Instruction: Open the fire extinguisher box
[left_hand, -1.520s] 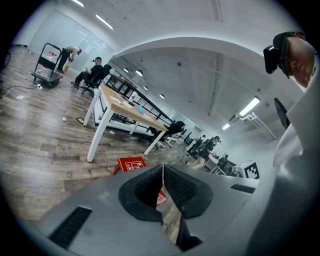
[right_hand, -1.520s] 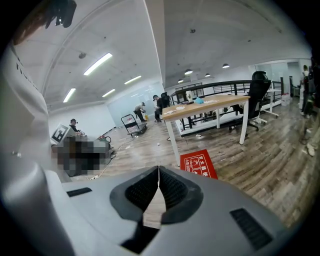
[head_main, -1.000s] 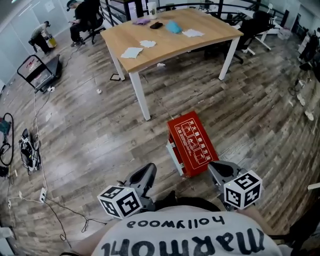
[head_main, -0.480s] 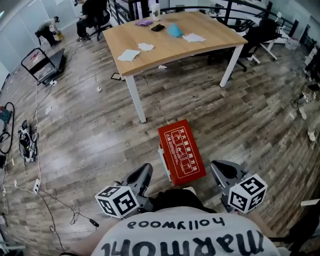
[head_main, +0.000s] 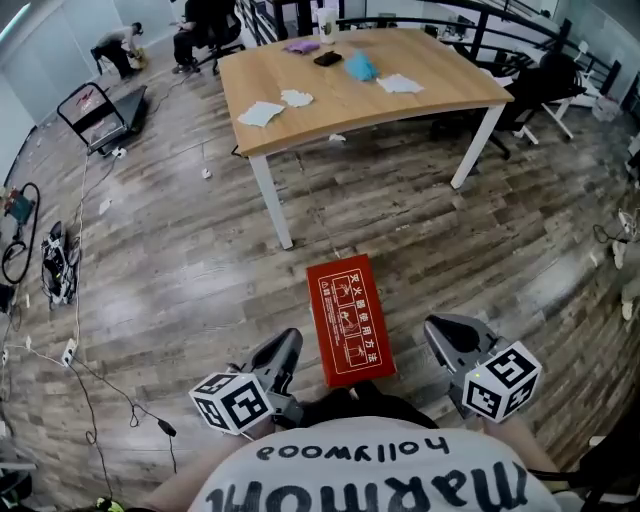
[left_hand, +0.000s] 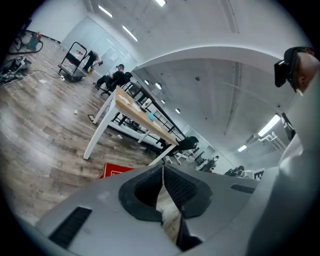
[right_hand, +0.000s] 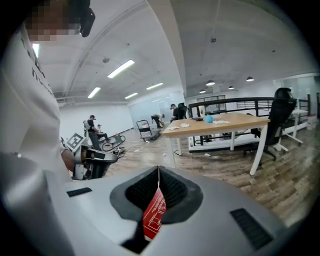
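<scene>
Head view: red fire extinguisher box (head_main: 348, 320) flat on floor (head_main: 200, 260), lid closed, at table's (head_main: 300, 120) 6 o'clock. Left gripper (head_main: 285, 347) at its 8 o'clock, right gripper (head_main: 450, 336) at 4 o'clock, both with jaws pressed together, empty.

I list, in order:
- right gripper (right_hand: 159, 169), jaws meeting at the tips
- red box (right_hand: 154, 215), seen through the gap below them
- left gripper (right_hand: 114, 157) at far left
- table (right_hand: 235, 121) at right, bearing papers (right_hand: 181, 125)
- black chair (right_hand: 280, 112) beyond it
</scene>
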